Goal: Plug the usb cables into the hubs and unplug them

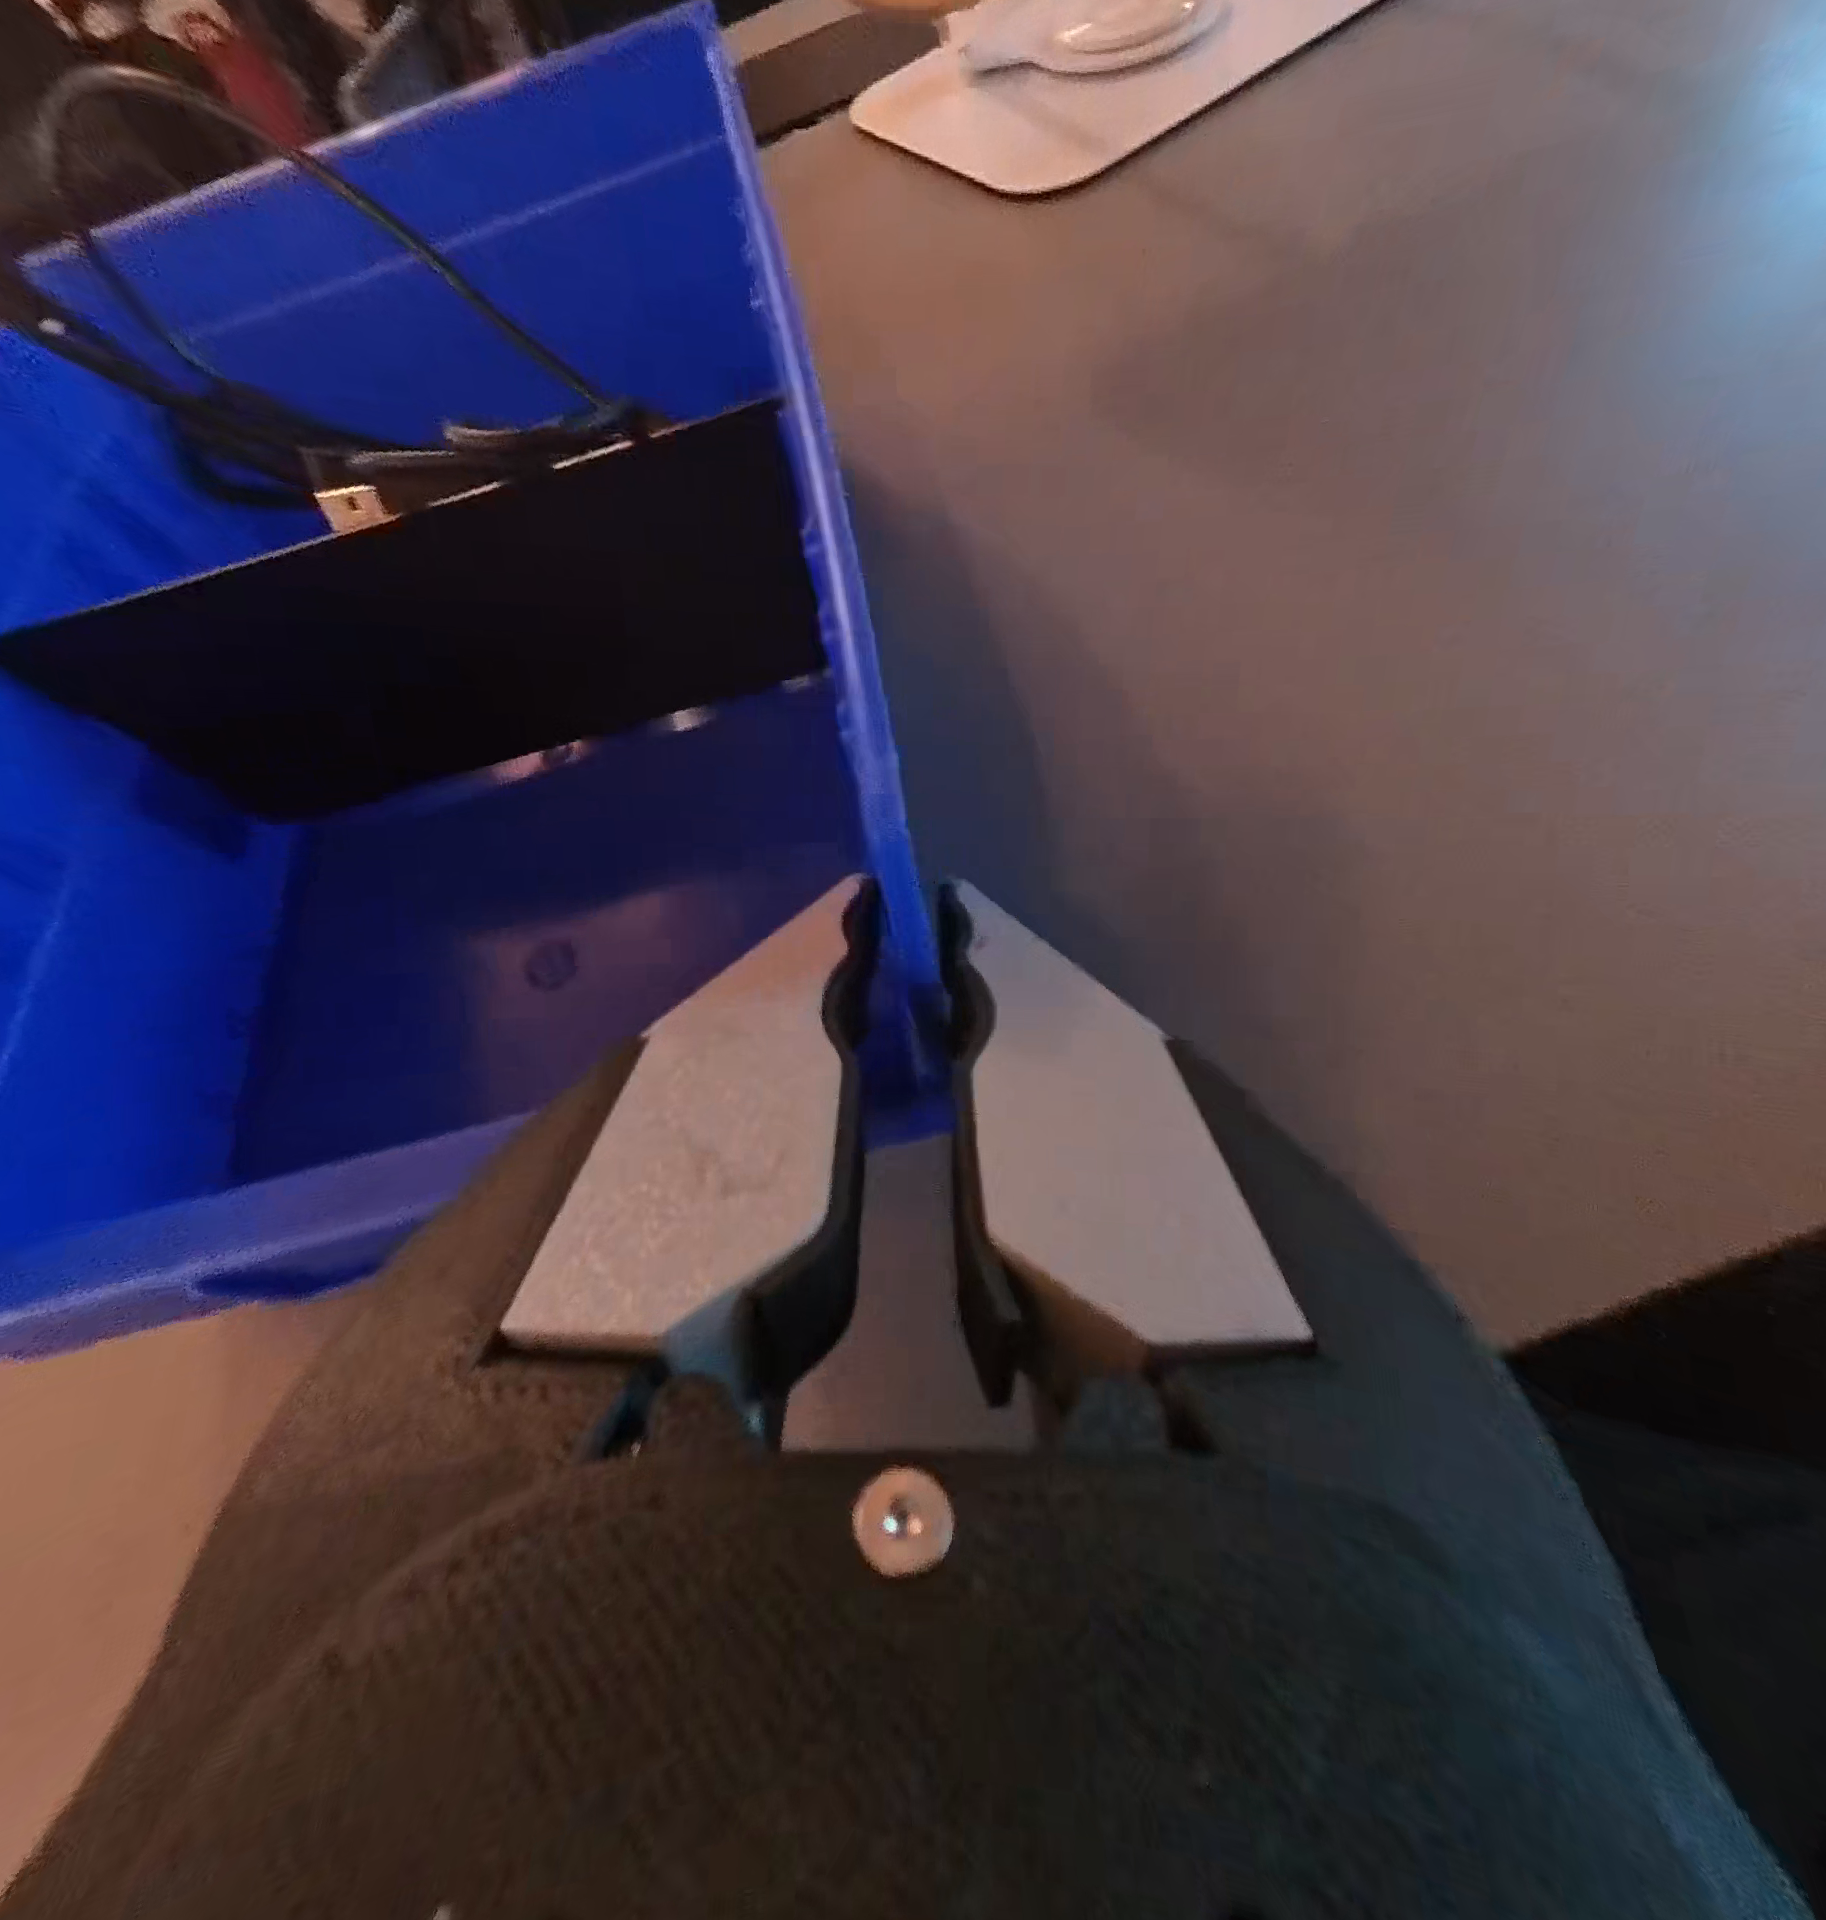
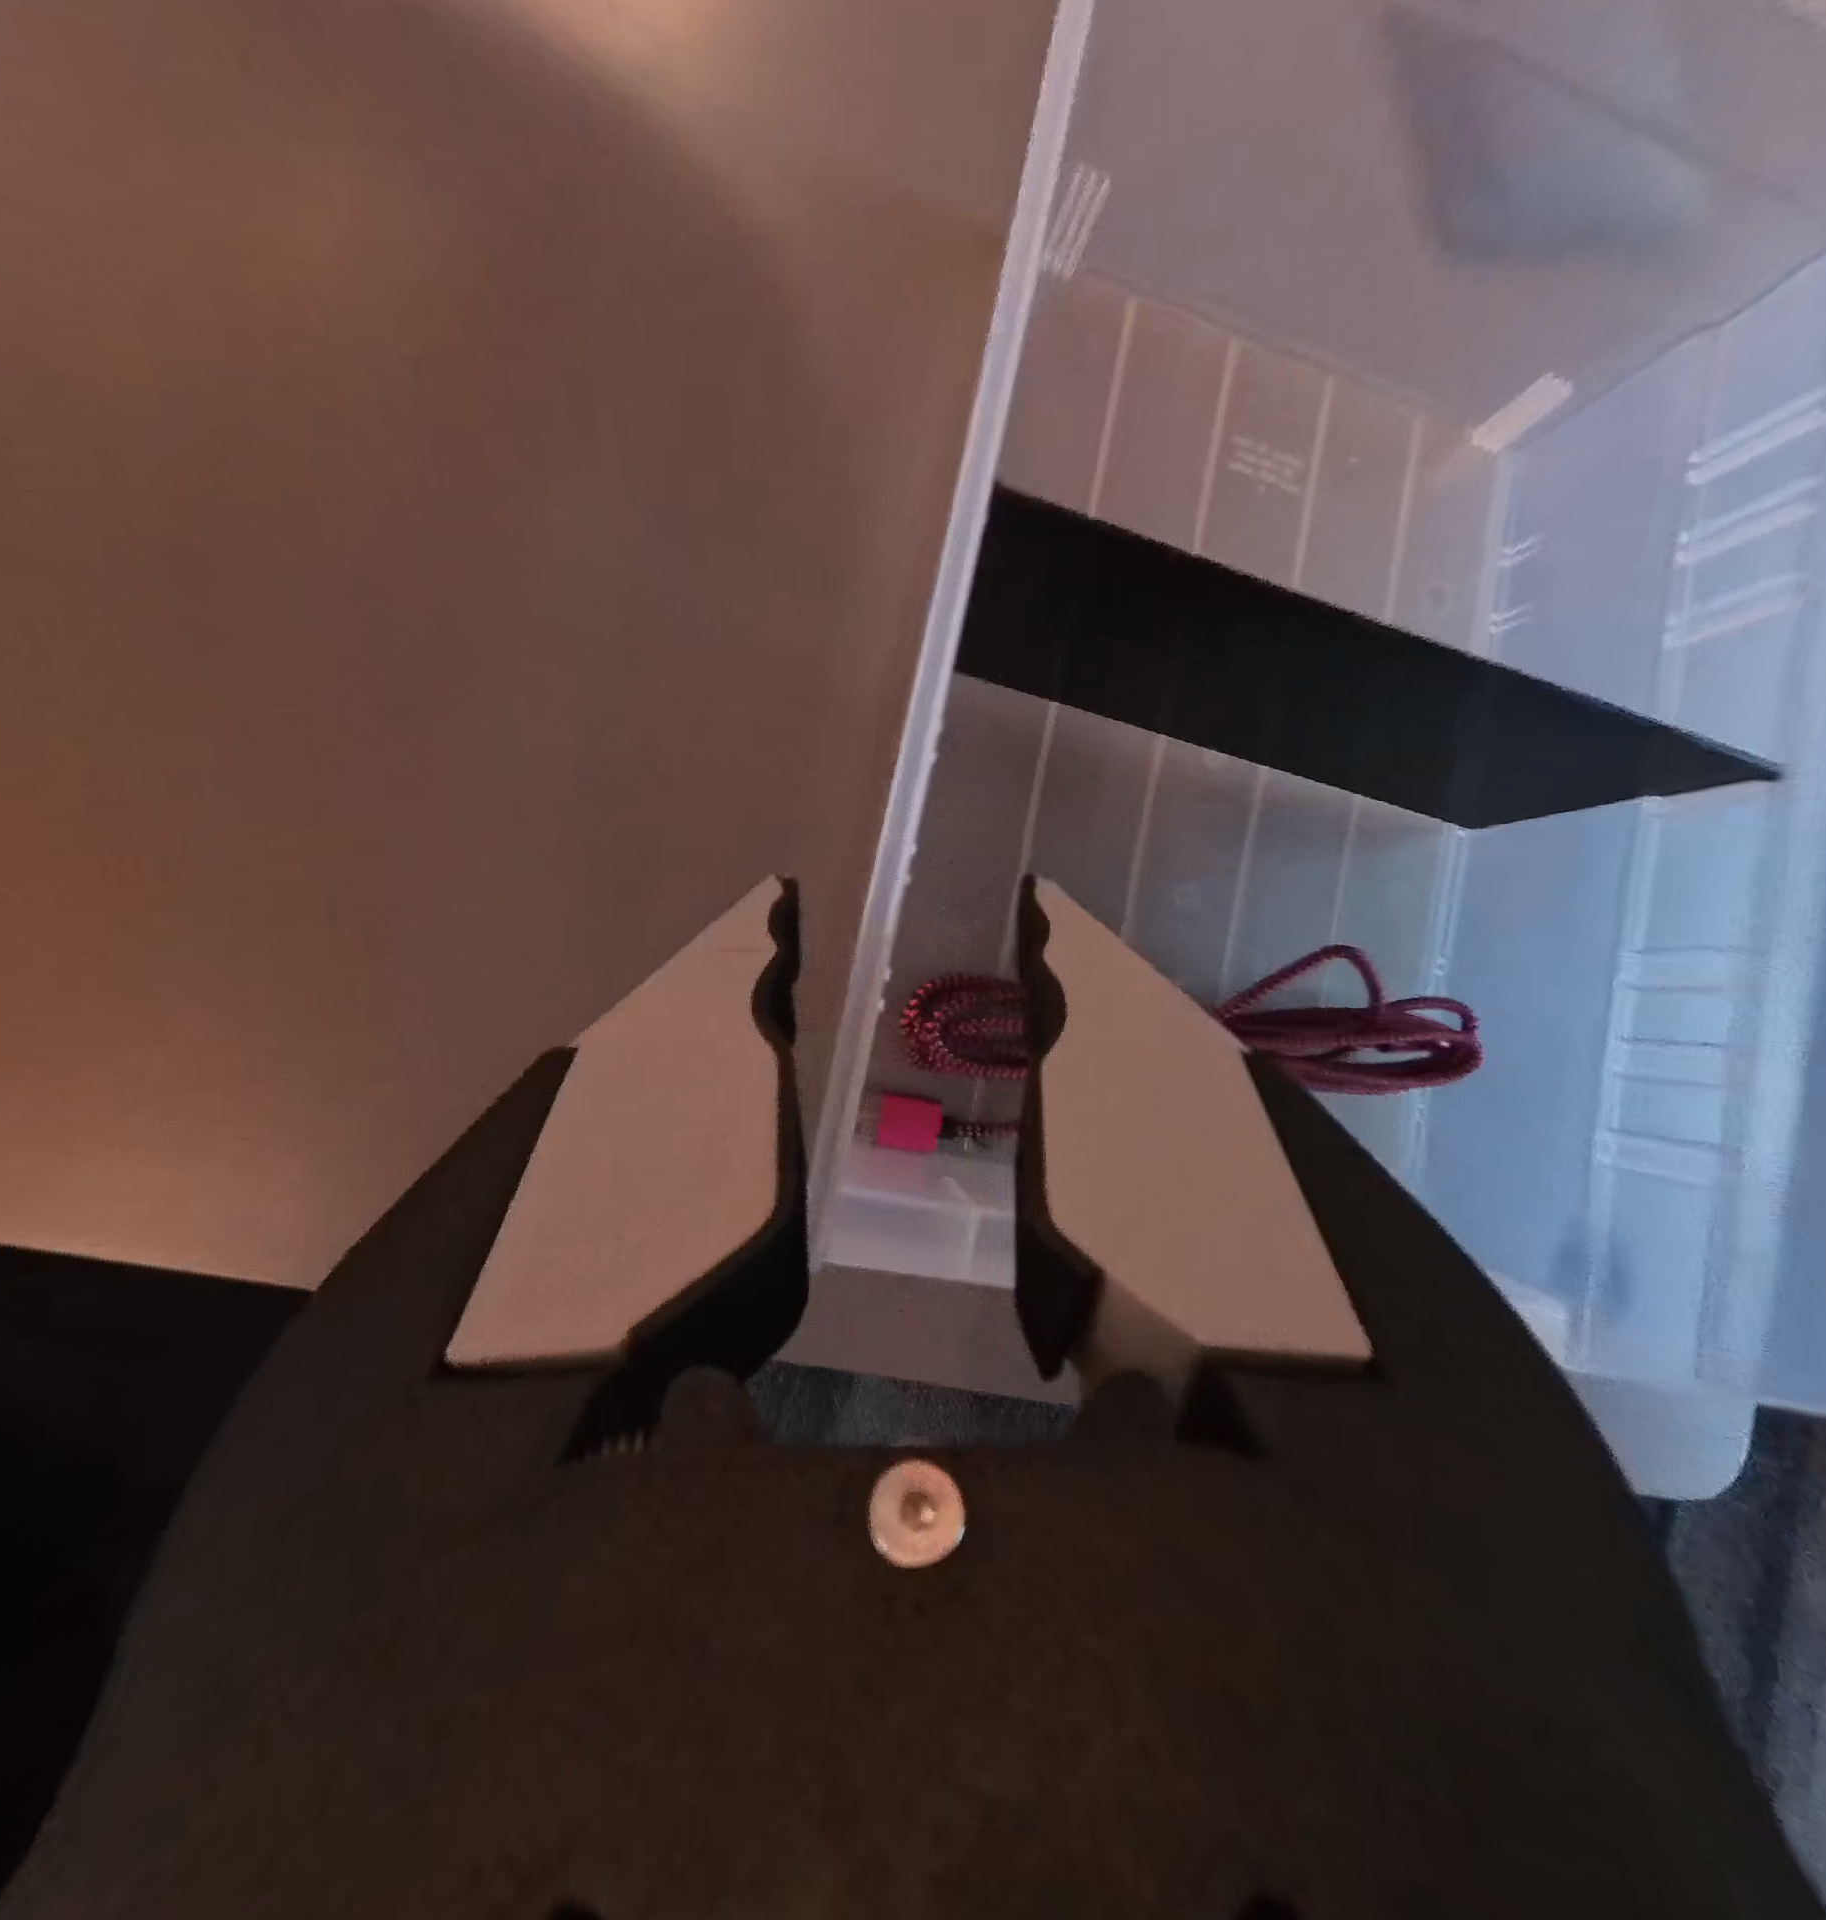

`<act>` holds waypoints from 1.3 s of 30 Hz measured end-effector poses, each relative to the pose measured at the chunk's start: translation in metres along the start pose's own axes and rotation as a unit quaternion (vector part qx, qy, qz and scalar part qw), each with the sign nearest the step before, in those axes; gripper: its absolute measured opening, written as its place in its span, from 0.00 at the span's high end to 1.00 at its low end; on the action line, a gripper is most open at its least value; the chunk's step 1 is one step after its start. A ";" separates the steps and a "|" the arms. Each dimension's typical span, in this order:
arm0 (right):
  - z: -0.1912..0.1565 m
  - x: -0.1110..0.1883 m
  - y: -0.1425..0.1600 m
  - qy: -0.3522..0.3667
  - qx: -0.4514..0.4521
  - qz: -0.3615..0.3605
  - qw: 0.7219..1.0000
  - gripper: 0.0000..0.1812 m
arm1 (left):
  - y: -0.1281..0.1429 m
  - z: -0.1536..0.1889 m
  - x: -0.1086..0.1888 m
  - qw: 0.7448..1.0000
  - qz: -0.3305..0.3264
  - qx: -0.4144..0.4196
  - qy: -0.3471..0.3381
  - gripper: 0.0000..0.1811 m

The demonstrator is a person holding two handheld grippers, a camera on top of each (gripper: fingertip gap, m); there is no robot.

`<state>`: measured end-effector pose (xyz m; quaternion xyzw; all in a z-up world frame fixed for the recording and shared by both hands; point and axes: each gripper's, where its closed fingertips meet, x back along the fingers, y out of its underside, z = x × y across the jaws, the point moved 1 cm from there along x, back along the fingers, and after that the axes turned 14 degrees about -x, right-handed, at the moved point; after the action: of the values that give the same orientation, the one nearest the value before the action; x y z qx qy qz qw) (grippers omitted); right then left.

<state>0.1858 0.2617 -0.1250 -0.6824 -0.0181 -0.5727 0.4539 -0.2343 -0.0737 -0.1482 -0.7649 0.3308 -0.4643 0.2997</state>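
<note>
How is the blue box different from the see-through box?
The blue box is solid blue; the clear box lets you see through its walls. The blue box holds black cables; the clear box holds a pink braided cable. The left tool pinches the blue box's wall; the right tool straddles the clear wall, open. Both have a black divider.

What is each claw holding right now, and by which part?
The left claw is shut on the blue bin, gripping its side wall near the corner. The right claw is open, straddling the clear bin wall, holding nothing.
</note>
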 end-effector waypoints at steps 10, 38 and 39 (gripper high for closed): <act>-0.075 0.074 -0.065 -0.187 -0.003 0.225 0.956 0.71 | -0.040 -0.038 0.043 0.997 0.064 0.035 0.034 0.78; -0.207 -0.064 -0.048 -0.115 0.227 0.241 0.936 0.78 | -0.087 -0.124 -0.110 0.936 -0.050 0.207 0.278 0.98; -0.207 -0.063 -0.048 -0.116 0.228 0.242 0.936 0.78 | -0.094 -0.126 -0.109 0.938 -0.046 0.204 0.275 0.99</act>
<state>-0.0200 0.1886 -0.1612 -0.6064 -0.0348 -0.3428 0.7167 -0.3653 0.0489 -0.0833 -0.5441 0.2629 -0.7271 0.3256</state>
